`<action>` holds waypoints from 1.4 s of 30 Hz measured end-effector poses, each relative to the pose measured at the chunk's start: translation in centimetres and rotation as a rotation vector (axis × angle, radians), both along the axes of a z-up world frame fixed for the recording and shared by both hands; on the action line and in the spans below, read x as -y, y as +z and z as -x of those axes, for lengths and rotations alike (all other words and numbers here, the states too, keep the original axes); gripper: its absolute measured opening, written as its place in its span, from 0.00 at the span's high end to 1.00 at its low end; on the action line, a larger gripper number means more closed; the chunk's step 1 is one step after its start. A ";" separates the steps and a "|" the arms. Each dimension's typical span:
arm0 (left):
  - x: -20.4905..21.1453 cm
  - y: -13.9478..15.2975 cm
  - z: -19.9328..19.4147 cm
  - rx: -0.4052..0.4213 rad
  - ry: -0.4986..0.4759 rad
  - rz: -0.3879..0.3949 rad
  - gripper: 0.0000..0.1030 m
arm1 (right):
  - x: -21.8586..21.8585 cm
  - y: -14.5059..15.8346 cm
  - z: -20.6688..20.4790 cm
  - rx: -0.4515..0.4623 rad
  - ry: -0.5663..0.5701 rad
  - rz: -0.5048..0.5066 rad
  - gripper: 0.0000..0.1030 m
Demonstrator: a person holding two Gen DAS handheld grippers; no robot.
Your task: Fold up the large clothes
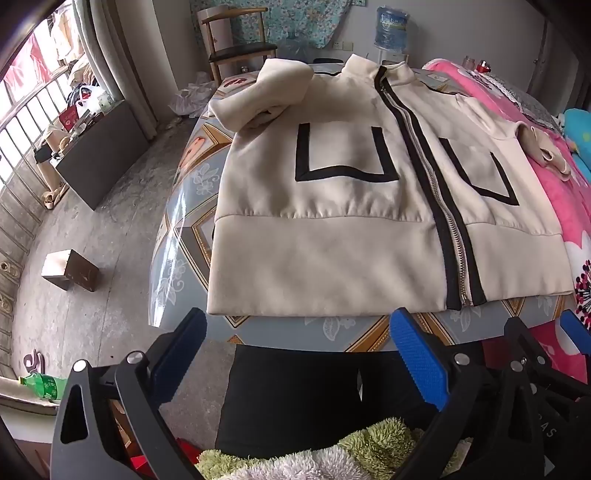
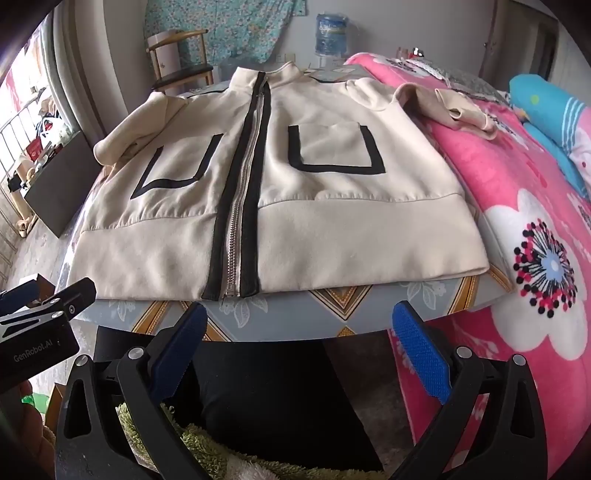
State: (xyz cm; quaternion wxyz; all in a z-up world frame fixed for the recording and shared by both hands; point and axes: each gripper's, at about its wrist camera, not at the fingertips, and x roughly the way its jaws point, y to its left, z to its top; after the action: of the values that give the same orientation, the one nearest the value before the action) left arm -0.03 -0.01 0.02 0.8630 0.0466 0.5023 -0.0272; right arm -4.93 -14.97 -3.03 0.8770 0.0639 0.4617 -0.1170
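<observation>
Both my claws hang spread and empty short of the desk edge, left claw and right claw level, the jacket flat ahead, zipper running straight away, hem nearest.

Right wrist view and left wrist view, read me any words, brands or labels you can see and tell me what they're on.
"GenRobot.AI": white print on the black body of the left gripper, seen in the right wrist view.
Blue water jug: label print too blurred to read.
Green plastic bottle on the floor: label unreadable.
Cream zip-up jacket: no lettering visible.
</observation>
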 end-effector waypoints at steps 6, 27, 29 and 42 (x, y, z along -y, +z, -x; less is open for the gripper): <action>-0.2 -0.2 -0.3 -0.020 0.011 -0.006 0.05 | 0.2 0.2 0.3 0.002 0.007 -0.006 0.07; -0.1 -0.7 -0.4 -0.036 0.018 0.005 0.05 | 0.1 0.5 -0.5 -0.017 0.029 0.005 0.07; -0.2 -0.7 -0.4 -0.036 0.018 0.009 0.05 | 0.0 0.5 -0.5 -0.015 0.028 0.010 0.07; -0.3 -0.7 -0.3 -0.035 0.014 0.012 0.05 | -0.1 0.9 -0.7 -0.008 0.027 0.023 0.07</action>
State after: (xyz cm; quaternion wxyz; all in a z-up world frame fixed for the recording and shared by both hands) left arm 0.29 0.24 -0.64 0.8546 0.0372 0.5174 -0.0249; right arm -4.25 -14.87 -2.10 0.8773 0.0471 0.4647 -0.1106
